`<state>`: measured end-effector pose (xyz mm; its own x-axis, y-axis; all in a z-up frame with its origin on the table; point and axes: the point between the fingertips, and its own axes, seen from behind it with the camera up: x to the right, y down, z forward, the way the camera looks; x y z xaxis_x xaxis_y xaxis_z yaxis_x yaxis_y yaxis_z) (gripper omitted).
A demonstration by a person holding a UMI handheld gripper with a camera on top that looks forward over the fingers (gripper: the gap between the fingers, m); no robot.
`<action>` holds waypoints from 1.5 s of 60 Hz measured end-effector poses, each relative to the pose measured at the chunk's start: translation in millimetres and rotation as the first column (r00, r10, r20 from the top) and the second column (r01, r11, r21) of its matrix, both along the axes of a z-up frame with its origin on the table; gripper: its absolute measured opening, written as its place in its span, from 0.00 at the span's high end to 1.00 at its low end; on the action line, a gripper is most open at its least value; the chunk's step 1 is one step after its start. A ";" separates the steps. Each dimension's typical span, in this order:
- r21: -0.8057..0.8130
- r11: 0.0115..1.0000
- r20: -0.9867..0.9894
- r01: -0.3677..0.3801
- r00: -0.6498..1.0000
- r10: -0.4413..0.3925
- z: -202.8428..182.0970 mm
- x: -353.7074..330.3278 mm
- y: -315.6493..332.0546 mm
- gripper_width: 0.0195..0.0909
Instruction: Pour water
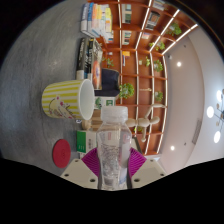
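- Red lid (pixel 62 152): lies flat on the grey table (pixel 35 80), left of the fingers, apart from everything else.
- Striped cup (pixel 68 98): yellow-and-white, appears tipped with its open mouth toward the left; sits just left of the bottle's neck. No lettering legible on it.
- Clear bottle (pixel 114 145): held between the two fingers, its neck reaching forward to the cup. Label not readable.
- Gripper (pixel 113 162): both magenta pads (pixel 93 161) press on the bottle's sides; the claw is clamped on it.
- Boxes (pixel 97 20): stacked beyond the cup, printed faces visible, text too small to read.
- Green plant (pixel 126 91): just beyond the bottle, beside the cup.
- Wooden shelving (pixel 150 60): to the right, many compartments, contents indistinct.
- Open room: bare table surface extends left of the cup and lid; the right side is crowded by shelving.
- View is strongly rolled, indicating a tilted gripper.
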<state>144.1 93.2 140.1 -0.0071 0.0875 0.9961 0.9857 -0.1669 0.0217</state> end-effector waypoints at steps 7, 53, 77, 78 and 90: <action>0.024 0.999 0.216 -0.045 0.976 0.038 16.7 -10.9 13.6 0.77; -0.021 0.999 -0.553 -0.023 0.833 0.008 25.4 3.8 -5.0 0.77; -0.039 0.989 -0.999 -0.143 0.027 -0.035 -25.9 6.6 16.0 0.77; -0.035 0.988 -0.999 -0.149 0.020 -0.033 -28.0 8.5 18.0 0.77; -0.002 0.984 -0.999 -0.180 -0.038 -0.009 -49.2 2.0 28.1 0.76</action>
